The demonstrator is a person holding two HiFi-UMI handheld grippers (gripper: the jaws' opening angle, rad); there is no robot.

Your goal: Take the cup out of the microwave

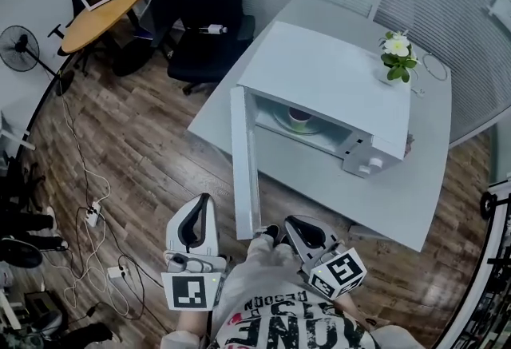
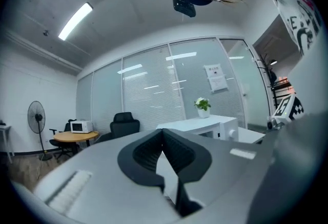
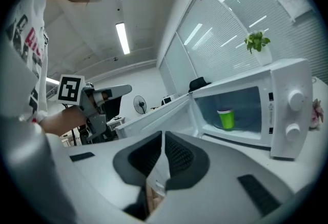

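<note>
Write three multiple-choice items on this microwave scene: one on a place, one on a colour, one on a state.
1. Where is the cup relative to the microwave?
A on top of it
B inside it
C behind it

2. What colour is the cup's wall?
A green
B red
C white

3. The microwave's door is:
A shut
B missing
C swung open

Answers:
1 B: the right gripper view shows it standing in the cavity.
2 A: its wall shows bright green there.
3 C: in the head view the door stands out from the front, leaving the cavity exposed.
</note>
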